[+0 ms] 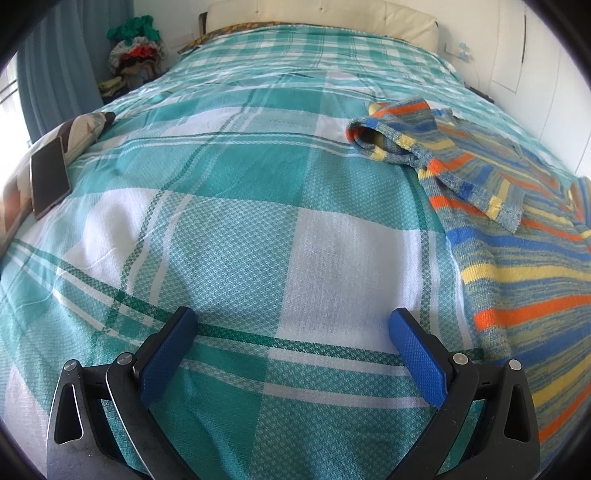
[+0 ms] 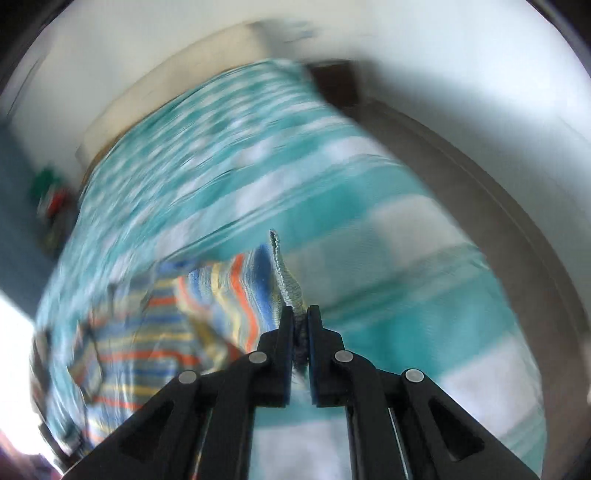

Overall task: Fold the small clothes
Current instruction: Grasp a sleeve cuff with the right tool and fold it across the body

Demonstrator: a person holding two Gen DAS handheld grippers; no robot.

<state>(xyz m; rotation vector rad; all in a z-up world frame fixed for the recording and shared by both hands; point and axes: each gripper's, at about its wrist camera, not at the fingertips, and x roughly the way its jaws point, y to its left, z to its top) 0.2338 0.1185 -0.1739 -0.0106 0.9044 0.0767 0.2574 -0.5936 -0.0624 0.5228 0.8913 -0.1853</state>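
Observation:
A small knitted sweater (image 1: 517, 236) with blue, orange, yellow and grey stripes lies on the right of the bed, one sleeve (image 1: 391, 142) folded across it. My left gripper (image 1: 291, 325) is open and empty, low over the bedspread to the left of the sweater. My right gripper (image 2: 300, 314) is shut on an edge of the sweater (image 2: 221, 291) and lifts it off the bed; that view is motion-blurred.
The bed is covered by a teal and white checked bedspread (image 1: 236, 229). A phone (image 1: 50, 177) lies on a pillow at the left edge. A pile of clothes (image 1: 135, 55) stands by the curtain at the far left. A cream headboard (image 1: 332, 18) is at the far end.

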